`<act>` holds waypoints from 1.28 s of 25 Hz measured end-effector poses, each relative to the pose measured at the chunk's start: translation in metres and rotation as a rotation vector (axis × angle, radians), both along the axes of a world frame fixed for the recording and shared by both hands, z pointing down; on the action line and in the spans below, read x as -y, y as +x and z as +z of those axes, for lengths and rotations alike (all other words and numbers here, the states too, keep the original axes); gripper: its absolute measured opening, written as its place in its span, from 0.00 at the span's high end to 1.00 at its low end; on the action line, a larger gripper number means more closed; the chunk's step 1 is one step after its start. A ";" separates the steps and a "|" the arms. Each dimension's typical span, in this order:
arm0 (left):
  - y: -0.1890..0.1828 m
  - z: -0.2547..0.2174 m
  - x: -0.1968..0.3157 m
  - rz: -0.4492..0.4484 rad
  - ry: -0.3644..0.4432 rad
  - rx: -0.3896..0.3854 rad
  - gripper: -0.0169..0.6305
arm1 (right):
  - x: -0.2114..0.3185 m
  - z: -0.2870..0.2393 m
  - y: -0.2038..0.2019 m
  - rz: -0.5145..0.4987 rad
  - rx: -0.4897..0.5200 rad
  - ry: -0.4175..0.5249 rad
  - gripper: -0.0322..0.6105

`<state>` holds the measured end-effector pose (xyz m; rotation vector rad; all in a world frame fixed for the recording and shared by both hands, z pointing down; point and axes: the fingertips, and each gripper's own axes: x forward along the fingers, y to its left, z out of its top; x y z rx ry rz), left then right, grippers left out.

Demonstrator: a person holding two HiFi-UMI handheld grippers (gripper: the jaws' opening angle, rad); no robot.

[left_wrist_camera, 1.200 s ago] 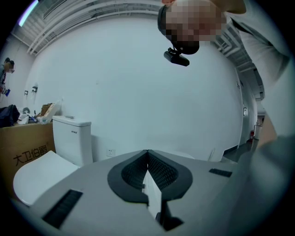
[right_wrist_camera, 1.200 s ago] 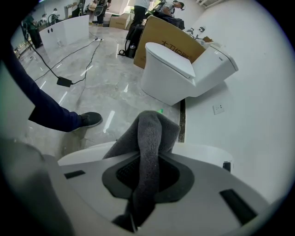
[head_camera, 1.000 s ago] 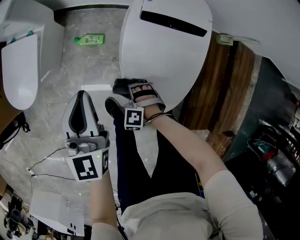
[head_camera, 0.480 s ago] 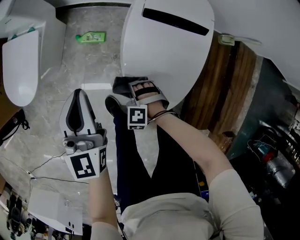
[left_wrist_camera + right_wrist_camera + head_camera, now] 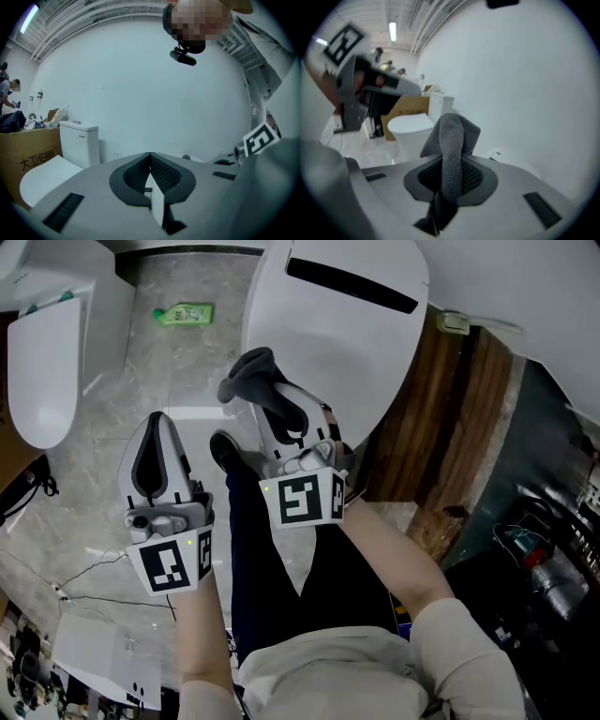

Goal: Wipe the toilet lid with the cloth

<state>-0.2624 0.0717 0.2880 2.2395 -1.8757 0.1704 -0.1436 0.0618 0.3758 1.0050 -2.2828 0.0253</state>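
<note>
The right claw (image 5: 271, 397) is clenched on the one grey cloth (image 5: 246, 379). The right gripper view shows the fabric pinched between the jaws, bunching up past their tips. The cloth is raised and seems clear of the white lid (image 5: 342, 343), over its near left edge, so no wiping contact is made at this moment. The lid looks plain and unmarked, with no streaks or damp patches, so how much has been wiped cannot be read. My judgement is that this is either a pause between strokes or the end of the wipe; if any remains, the cloth must come back down flat on the lid. The left claw (image 5: 160, 433) has its jaws closed together on nothing and hangs above the marbled floor (image 5: 169, 371), well apart from the lid. By count there are two claws, one cloth, two toilets, the second (image 5: 42, 362) at the left, and one green bottle (image 5: 182, 313) lying on the floor.
</note>
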 end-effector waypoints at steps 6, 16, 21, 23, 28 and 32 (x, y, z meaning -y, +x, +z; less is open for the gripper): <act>0.005 0.001 0.002 0.000 -0.003 -0.016 0.95 | 0.028 -0.071 0.019 0.239 0.432 -0.057 0.85; 0.007 0.007 0.004 -0.007 -0.016 -0.026 0.95 | 0.021 -0.084 0.029 0.244 0.486 0.002 0.85; 0.006 0.008 0.006 -0.008 -0.017 -0.031 0.95 | 0.022 -0.083 0.030 0.245 0.478 0.011 0.85; 0.005 0.010 0.006 -0.011 -0.022 -0.034 0.95 | 0.022 -0.082 0.031 0.234 0.466 0.022 0.85; 0.007 0.011 0.005 -0.010 -0.024 -0.033 0.95 | 0.020 -0.079 0.032 0.234 0.456 0.014 0.85; 0.007 0.009 0.007 -0.012 -0.008 -0.051 0.95 | 0.018 -0.077 0.032 0.231 0.454 0.006 0.85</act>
